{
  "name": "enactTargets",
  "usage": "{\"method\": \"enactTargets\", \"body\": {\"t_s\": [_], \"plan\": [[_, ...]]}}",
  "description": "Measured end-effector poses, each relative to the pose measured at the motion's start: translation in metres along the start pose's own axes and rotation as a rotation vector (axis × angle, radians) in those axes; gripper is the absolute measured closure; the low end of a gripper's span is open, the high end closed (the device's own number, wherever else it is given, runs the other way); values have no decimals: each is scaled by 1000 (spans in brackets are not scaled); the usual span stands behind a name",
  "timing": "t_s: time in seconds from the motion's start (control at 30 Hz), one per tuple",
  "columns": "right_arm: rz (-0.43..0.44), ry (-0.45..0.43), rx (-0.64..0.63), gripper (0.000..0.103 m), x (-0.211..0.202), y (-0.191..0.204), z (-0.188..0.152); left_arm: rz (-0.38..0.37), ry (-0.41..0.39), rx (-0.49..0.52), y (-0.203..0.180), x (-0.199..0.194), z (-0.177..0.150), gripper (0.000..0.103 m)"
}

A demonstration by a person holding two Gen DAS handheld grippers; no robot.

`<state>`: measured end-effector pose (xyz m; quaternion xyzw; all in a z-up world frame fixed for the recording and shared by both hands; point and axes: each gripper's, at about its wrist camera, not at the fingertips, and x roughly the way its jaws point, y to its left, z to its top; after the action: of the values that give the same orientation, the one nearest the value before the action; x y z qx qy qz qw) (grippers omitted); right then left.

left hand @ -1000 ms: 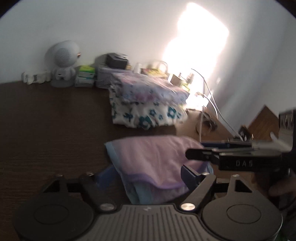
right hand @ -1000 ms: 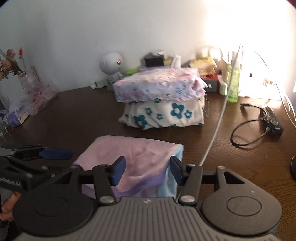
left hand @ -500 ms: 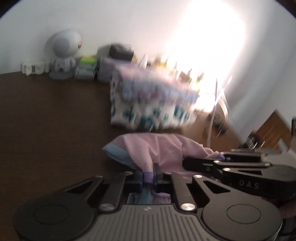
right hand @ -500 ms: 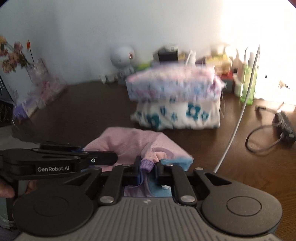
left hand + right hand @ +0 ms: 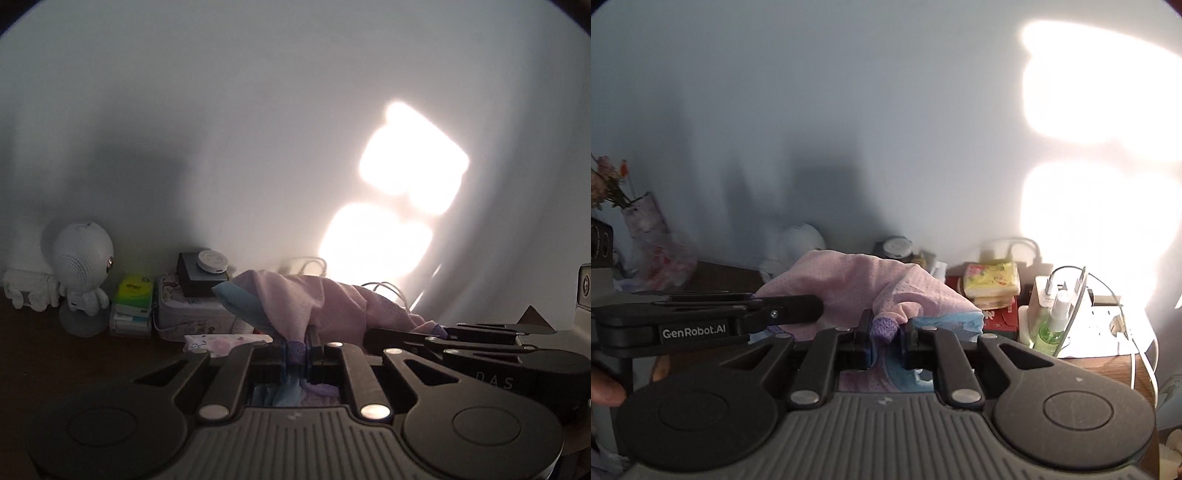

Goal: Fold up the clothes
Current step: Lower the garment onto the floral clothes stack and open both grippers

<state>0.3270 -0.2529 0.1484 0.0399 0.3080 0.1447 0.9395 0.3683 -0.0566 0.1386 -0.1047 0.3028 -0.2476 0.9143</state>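
A folded pink garment [image 5: 314, 299] with a blue inner layer and purple knit trim hangs lifted off the dark table. My left gripper [image 5: 297, 349] is shut on its purple-trimmed edge. My right gripper [image 5: 886, 332] is shut on the same garment [image 5: 871, 284] at its purple cuff, with blue cloth beside it. Each gripper shows in the other's view: the right gripper's black body [image 5: 480, 347] at right, the left gripper's body [image 5: 713, 314] at left. A corner of the floral folded stack [image 5: 221, 343] peeks out below the cloth.
Against the white wall stand a white round-headed robot figure [image 5: 83, 277], small boxes [image 5: 133, 306], a floral tin [image 5: 188, 314], a green spray bottle [image 5: 1051, 325], tissue packs [image 5: 991, 284] and cables [image 5: 1141, 354]. A vase with flowers [image 5: 639, 229] is far left.
Both grippers closed on the pink garment's near edge, then rose with it; the cloth now hangs in front of the wall and the floral stack has dropped almost out of sight.
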Motion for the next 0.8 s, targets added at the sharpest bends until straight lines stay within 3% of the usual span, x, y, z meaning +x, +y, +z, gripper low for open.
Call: {"method": "enactTargets", "body": {"t_s": [0.17, 0.23, 0.27, 0.3, 0.33, 0.37, 0.47, 0.53, 0.6, 0.67, 0.73, 0.8], "plan": [[-3, 59, 25, 91, 39, -17, -13, 6, 58, -35, 23, 40, -14, 96], [-8, 106, 16, 88, 48, -20, -24, 8, 105, -33, 30, 52, -23, 92], [-12, 130, 1, 85, 50, -20, -30, 17, 109, -22, 34, 48, -30, 77], [-17, 155, -15, 75, 52, -20, -37, 27, 110, -9, 38, 41, -39, 56], [-22, 151, -35, 68, 47, -20, -39, 45, 104, 6, 41, 35, -40, 49], [-36, 128, -58, 54, 38, -21, -38, 60, 81, 31, 42, 26, -36, 46], [-124, 0, -115, 55, 11, -24, -26, 60, -59, 86, 39, -6, -22, 51], [-121, -73, -93, 67, 2, -27, -14, 56, -141, 86, 30, -14, -11, 64], [-66, -52, -39, 82, 12, -26, -7, 68, -108, 112, 17, 2, -10, 84], [-57, 23, -56, 85, 36, -19, -13, 89, -33, 155, 6, 28, -17, 96], [-97, 87, -91, 85, 57, -15, -26, 131, 39, 174, 3, 47, -39, 96], [-114, 81, -80, 80, 61, -25, -32, 160, 29, 220, 0, 53, -60, 96]]}}
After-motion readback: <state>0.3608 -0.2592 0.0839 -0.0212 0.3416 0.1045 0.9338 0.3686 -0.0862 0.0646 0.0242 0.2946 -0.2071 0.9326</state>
